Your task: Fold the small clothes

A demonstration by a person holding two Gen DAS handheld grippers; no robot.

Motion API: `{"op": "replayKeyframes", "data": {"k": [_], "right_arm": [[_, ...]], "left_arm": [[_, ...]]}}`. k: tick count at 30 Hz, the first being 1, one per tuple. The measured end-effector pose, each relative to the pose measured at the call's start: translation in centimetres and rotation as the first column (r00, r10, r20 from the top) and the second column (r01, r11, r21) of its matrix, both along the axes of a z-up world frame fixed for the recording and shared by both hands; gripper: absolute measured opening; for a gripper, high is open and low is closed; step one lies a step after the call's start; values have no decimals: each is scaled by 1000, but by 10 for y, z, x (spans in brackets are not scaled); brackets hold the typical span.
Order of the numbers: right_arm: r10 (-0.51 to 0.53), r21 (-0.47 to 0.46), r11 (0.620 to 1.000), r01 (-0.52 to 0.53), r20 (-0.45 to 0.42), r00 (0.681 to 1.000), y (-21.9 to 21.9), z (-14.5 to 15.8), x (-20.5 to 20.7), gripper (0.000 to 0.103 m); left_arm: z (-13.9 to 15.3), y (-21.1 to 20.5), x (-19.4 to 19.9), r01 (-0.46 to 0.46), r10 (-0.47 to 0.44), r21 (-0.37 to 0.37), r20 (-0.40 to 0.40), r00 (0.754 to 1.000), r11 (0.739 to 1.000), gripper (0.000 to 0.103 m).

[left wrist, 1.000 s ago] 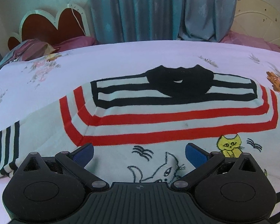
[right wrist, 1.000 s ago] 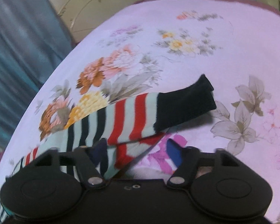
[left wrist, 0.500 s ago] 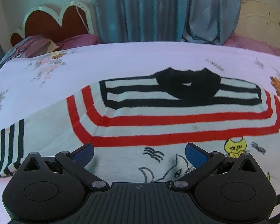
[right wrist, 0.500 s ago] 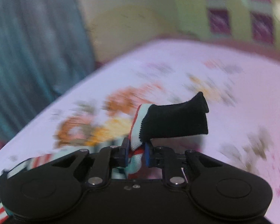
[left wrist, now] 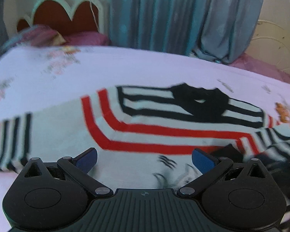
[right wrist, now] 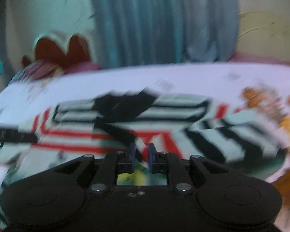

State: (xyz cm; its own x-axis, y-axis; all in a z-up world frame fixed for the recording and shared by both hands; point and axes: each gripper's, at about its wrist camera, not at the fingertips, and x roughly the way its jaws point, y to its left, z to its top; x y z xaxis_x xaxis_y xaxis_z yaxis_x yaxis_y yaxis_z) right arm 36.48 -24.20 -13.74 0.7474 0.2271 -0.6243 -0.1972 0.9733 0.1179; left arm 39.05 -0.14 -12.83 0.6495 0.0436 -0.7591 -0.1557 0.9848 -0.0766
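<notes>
A small white sweater [left wrist: 164, 135] with red and black stripes and a black collar [left wrist: 199, 100] lies flat on the bed. My left gripper [left wrist: 144, 159] is open and empty, low over the sweater's lower front. My right gripper [right wrist: 141, 152] is shut on the sweater's right sleeve [right wrist: 222, 135] and holds it folded over the body; the view is blurred. The sleeve with its black cuff [left wrist: 228, 151] shows at the right of the left wrist view. The left sleeve [left wrist: 9, 139] lies stretched out to the left.
The bed has a pale floral sheet [left wrist: 125, 67]. A heart-shaped headboard [left wrist: 63, 17] and pink pillows [left wrist: 83, 38] stand at the back left. Blue curtains [left wrist: 183, 15] hang behind the bed.
My right gripper has swung the gripped right sleeve from out over the floral sheet across onto the sweater's body. My left gripper has shifted a little and stays open.
</notes>
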Motion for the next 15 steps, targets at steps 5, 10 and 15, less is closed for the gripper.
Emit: {"op": "replayKeyframes", "data": {"k": [5, 10, 15], "right_arm": [[89, -23, 996, -89, -31, 996, 15, -7, -8, 60], [35, -94, 995, -30, 49, 998, -8, 10, -49, 61], [-113, -156, 981, 117, 34, 993, -55, -4, -65, 61]], "left_arm": [[-16, -18, 5, 75, -83, -109, -74, 994, 991, 103], [-32, -44, 7, 105, -135, -259, -101, 986, 960, 102], [-53, -68, 19, 151, -204, -359, -114, 972, 921, 54]]}}
